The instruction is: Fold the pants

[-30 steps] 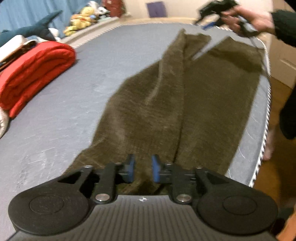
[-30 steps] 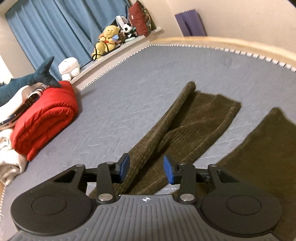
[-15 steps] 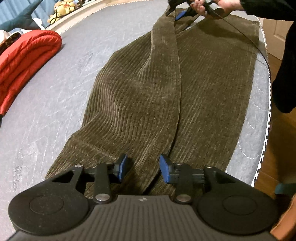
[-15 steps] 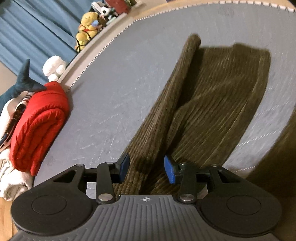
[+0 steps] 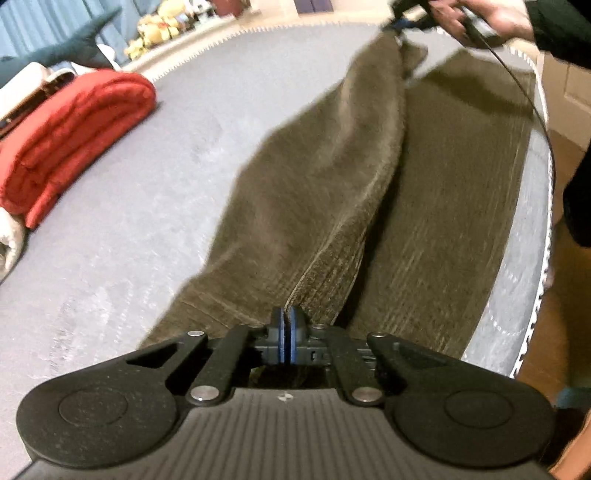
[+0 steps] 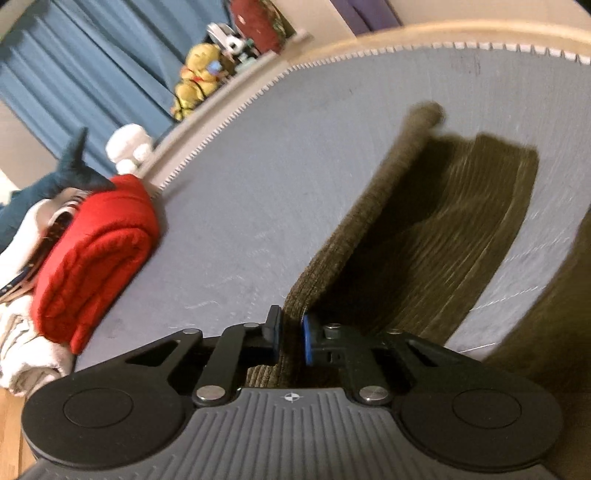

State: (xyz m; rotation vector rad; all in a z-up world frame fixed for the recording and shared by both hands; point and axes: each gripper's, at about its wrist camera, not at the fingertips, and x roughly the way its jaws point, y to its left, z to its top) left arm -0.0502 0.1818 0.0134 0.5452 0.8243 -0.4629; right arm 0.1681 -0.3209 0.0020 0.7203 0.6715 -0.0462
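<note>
lying lengthwise on the grey bed (image 5: 155, 206), the brown corduroy pants (image 5: 443, 206) run from the near edge to the far end, close to the bed's right side. one leg lies flat on the right; the other leg, on the left, is raised along its inner edge into a long ridge.

left gripper (image 5: 286, 334): fingers have just clamped together, blue pads nearly meeting, pinching the cloth edge at the near end of the pants, at the base of the ridge.

right gripper (image 6: 291, 341): fingers have just closed in, pressing on a narrow fold of corduroy that stands up between the pads. in the left wrist view this gripper shows at the far end, held by a hand (image 5: 476, 16) in a dark sleeve, with the leg's tip drawn up to it; a thin black cable hangs from it.

folded red blanket (image 5: 70, 136) on the left side of the bed, white bedding under it. plush toys (image 6: 197, 79) on the ledge past the bed, blue curtain (image 6: 92, 77) behind. both views motion-blurred.
</note>
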